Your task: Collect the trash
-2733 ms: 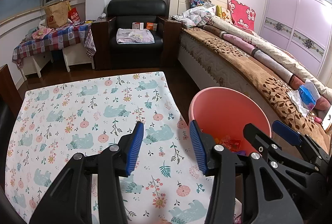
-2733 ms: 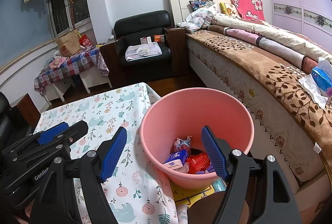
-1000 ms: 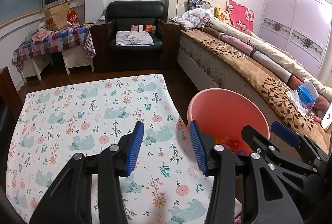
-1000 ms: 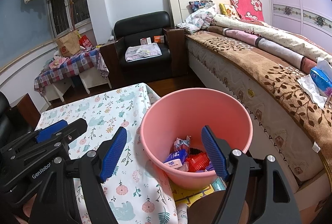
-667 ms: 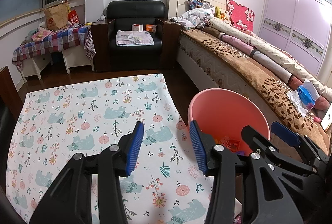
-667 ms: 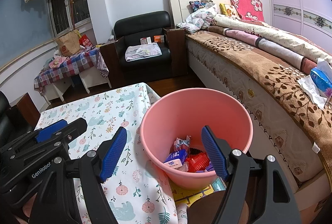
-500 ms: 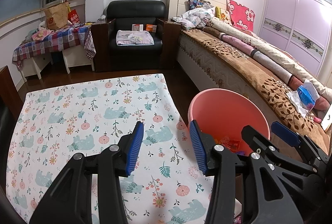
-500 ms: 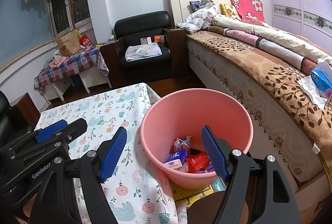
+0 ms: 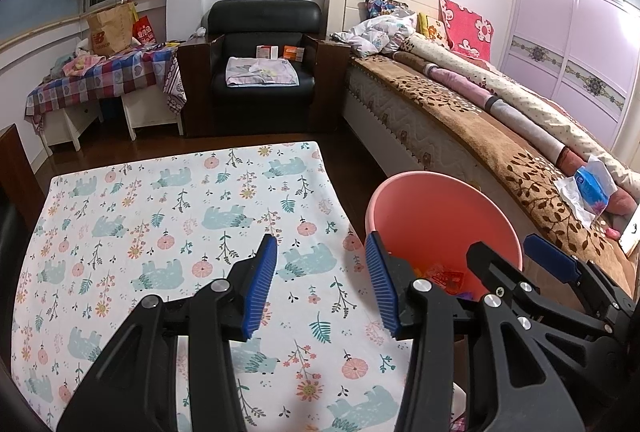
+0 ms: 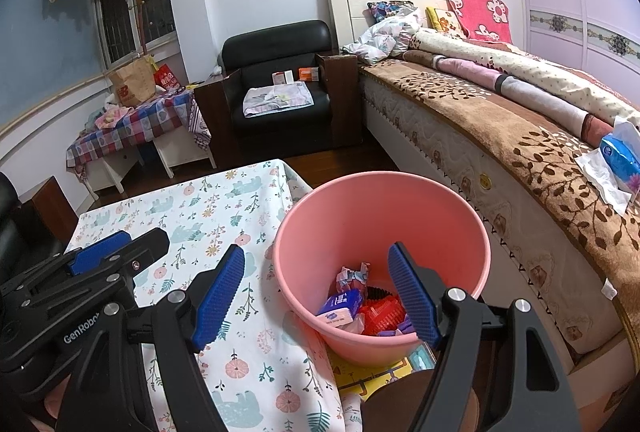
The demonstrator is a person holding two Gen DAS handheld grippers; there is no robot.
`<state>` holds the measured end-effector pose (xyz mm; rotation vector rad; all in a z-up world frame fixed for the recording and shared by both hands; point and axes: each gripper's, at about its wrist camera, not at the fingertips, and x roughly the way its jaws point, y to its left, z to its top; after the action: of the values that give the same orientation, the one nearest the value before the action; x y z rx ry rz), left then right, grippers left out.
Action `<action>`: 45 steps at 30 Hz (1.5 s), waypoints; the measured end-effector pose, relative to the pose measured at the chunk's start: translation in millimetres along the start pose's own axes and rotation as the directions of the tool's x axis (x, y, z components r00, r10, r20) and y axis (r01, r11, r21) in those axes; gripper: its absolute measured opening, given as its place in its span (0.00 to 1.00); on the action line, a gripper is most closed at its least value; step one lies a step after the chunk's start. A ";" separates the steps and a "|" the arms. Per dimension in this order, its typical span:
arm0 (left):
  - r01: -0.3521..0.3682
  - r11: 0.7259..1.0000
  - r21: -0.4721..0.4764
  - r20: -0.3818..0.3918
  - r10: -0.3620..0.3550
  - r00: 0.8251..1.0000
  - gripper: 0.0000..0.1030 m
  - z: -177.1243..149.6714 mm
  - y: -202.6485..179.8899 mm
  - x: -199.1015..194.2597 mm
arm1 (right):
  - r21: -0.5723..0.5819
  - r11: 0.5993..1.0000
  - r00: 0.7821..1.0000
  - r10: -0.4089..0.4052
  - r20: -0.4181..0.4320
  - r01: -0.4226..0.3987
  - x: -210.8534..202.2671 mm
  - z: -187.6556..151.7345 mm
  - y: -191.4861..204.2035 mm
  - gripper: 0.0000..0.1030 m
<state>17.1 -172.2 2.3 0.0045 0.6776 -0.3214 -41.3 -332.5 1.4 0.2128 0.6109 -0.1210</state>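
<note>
A pink bucket [image 10: 380, 208] stands on the floor between the table and the bed, with trash [image 10: 352, 306] in its bottom: a blue-and-white packet, crumpled wrappers and red pieces. My right gripper [image 10: 316, 280] hangs open over the bucket's near rim, nothing between its blue pads. My left gripper [image 9: 320, 272] is open and empty above the floral tablecloth [image 9: 160, 216], just left of the pink bucket [image 9: 440, 216]. Each gripper shows at the edge of the other's view.
The bed [image 10: 520, 136] runs along the right, with a blue tissue pack [image 10: 618, 156] and white tissues on its brown cover. A black armchair [image 9: 264, 72] with a folded cloth stands at the back. A checked-cloth side table [image 9: 100, 80] holds bags at the far left.
</note>
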 end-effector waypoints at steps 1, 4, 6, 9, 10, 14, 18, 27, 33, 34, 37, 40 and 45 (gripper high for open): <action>0.001 1.000 0.000 0.000 -0.001 1.000 0.45 -0.9 0.5 -0.2 | -0.001 1.000 1.000 0.000 -0.001 0.000 -0.1 0.3 0.4 0.71; -0.003 1.000 -0.004 0.001 0.003 1.000 0.45 -0.1 2.0 0.2 | -0.006 1.000 1.000 0.004 -0.004 -0.004 1.1 -1.0 3.3 0.71; -0.007 1.000 -0.009 0.001 0.007 1.000 0.45 0.3 4.7 0.8 | -0.009 1.000 1.000 0.005 -0.004 -0.005 0.9 -0.8 3.9 0.71; -0.014 1.000 -0.020 -0.002 0.014 1.000 0.45 -1.1 10.7 1.5 | -0.009 1.000 1.000 0.011 -0.006 -0.011 2.7 -0.7 4.1 0.71; -0.017 1.000 -0.022 0.000 0.017 1.000 0.45 -1.6 12.2 1.3 | -0.010 1.000 1.000 0.013 -0.005 -0.013 2.6 -0.8 4.1 0.71; -0.027 0.999 -0.030 -0.003 0.027 1.000 0.45 -4.1 16.7 1.0 | -0.018 1.000 1.000 0.020 -0.014 -0.020 5.7 -3.7 3.6 0.71; -0.044 0.998 -0.043 0.000 0.044 0.999 0.45 -4.2 21.4 -1.2 | -0.023 0.999 1.000 0.029 -0.011 -0.029 5.6 -3.3 5.8 0.71; -0.058 0.996 -0.061 0.009 0.058 0.998 0.45 -5.1 31.5 -6.4 | -0.044 0.998 0.999 0.047 -0.016 -0.048 6.1 -7.1 15.4 0.71; -0.066 0.995 -0.074 0.017 0.068 0.998 0.45 -4.3 36.4 -11.2 | -0.048 0.997 0.998 0.053 -0.015 -0.054 4.1 -8.7 18.8 0.71; -0.069 0.995 -0.074 0.018 0.070 0.997 0.45 -4.2 36.7 -11.4 | -0.048 0.997 0.998 0.055 -0.017 -0.056 4.7 -8.5 20.4 0.71; -0.071 0.994 -0.079 0.022 0.073 0.997 0.45 -3.5 39.2 -13.2 | -0.049 0.997 0.998 0.059 -0.017 -0.060 3.2 -9.0 23.6 0.71; -0.086 0.994 -0.073 0.033 0.089 0.996 0.45 -3.8 39.1 -14.1 | -0.055 0.997 0.998 0.058 -0.016 -0.058 1.6 -9.8 26.1 0.71; -0.102 0.993 -0.052 0.054 0.105 0.993 0.45 -4.4 36.9 -17.0 | -0.056 0.997 0.998 0.054 -0.022 -0.055 2.0 -9.5 27.8 0.71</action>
<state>12.8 -131.8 5.7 -0.0164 0.6268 -0.2045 -40.2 -303.4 -2.9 0.1760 0.6274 -0.0489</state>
